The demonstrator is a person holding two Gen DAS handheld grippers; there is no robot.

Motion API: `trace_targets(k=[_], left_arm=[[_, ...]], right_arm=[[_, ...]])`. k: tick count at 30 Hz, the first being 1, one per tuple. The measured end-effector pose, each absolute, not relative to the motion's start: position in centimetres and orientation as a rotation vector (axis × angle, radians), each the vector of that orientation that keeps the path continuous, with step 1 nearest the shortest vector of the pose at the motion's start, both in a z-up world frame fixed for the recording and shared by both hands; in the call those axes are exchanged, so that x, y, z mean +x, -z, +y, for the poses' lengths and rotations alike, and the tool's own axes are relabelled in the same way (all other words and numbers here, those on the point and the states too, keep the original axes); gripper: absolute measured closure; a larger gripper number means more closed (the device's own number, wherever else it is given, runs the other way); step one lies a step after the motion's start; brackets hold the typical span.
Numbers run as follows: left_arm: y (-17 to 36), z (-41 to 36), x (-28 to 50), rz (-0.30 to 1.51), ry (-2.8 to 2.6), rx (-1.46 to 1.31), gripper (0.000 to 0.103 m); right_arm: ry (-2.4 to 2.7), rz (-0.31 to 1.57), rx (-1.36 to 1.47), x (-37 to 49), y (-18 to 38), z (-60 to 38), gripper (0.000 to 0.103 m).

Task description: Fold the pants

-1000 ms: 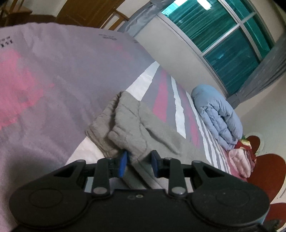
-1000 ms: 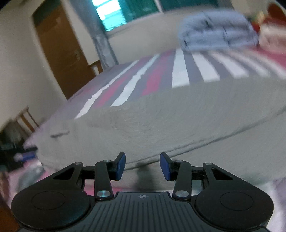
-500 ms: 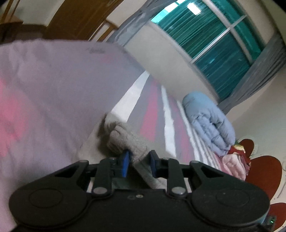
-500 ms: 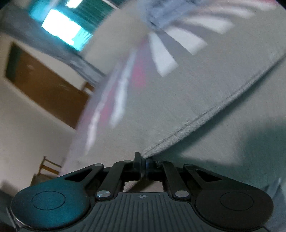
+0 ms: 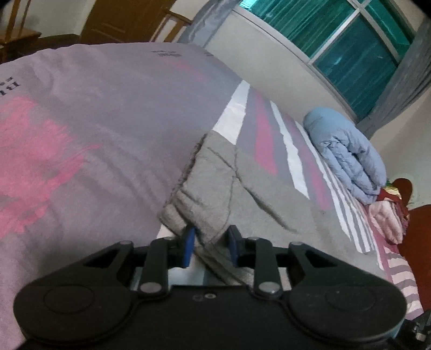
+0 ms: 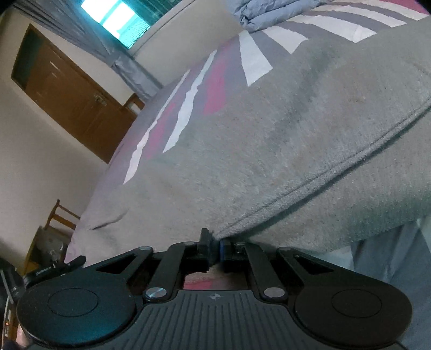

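Note:
Grey fleece pants point(image 5: 221, 183) lie on the striped bed cover point(image 5: 80, 121), one end bunched in folds near my left gripper point(image 5: 210, 242). Its jaws are opening; a thick fold of the pants still sits loosely between the blue pads. In the right wrist view the pants point(image 6: 269, 148) fill most of the frame, with a stitched hem running down to my right gripper point(image 6: 215, 243). That gripper is shut on the hem's edge, and the cloth hangs lifted from it.
A rolled light-blue duvet point(image 5: 347, 158) and pink clothes point(image 5: 385, 218) lie at the far end of the bed. Wooden chairs point(image 5: 172, 24) and a brown door point(image 6: 67, 94) stand beyond the bed. Another chair point(image 6: 62, 215) is at the bedside.
The right gripper went from open in front of the pants to shut on the hem, and it rolled. The left gripper's pads have spread apart around the fold, and the bunched end spread out on the bed.

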State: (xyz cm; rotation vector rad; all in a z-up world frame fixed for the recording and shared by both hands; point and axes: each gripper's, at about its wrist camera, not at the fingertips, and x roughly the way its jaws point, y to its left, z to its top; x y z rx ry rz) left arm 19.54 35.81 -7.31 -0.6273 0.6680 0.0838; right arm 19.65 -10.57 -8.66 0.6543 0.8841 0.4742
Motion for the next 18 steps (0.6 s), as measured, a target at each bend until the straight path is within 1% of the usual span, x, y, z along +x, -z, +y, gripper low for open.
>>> trace_targets(k=[1,2,3,4,8,10,13,17,18], left_arm=[[7.1,35.5,19.3,0.667,-0.107,-0.606,0.071],[6.8,35.1,19.0,0.663,-0.133,-0.59,0.066],[6.4,35.0,18.6,0.658,-0.155,-0.581,0.066],[5.9,34.7,17.8,0.646,-0.176,-0.576,0.068],[4.1,30.7,16.1,0.606,-0.177,-0.495,0.068],[3.8,27.9,16.2,0.605,-0.176,-0.47,0.065],[4.3,24.3,16.9,0.61,-0.21,-0.462,0.052],[6.7,21.4,18.5,0.66,-0.274,-0.455,0.048],[7.3,21.3,18.6,0.663,-0.29,-0.46,0.048]], right_arm=[[-0.481,0.899,0.685,20.4,8.7,-11.0,0.098],[-0.487,0.896,0.707,20.7,8.4,-11.6,0.095],[-0.482,0.869,0.691,20.1,7.5,-12.5,0.09],[-0.475,0.839,0.659,19.8,6.2,-12.8,0.089],[-0.402,0.731,0.644,17.5,4.8,-18.1,0.088],[-0.333,0.712,0.677,17.6,5.2,-20.7,0.088],[-0.232,0.716,0.77,18.2,6.2,-25.0,0.088],[-0.191,0.741,0.859,19.2,7.4,-28.9,0.088],[-0.183,0.756,0.872,19.6,8.0,-29.4,0.08]])
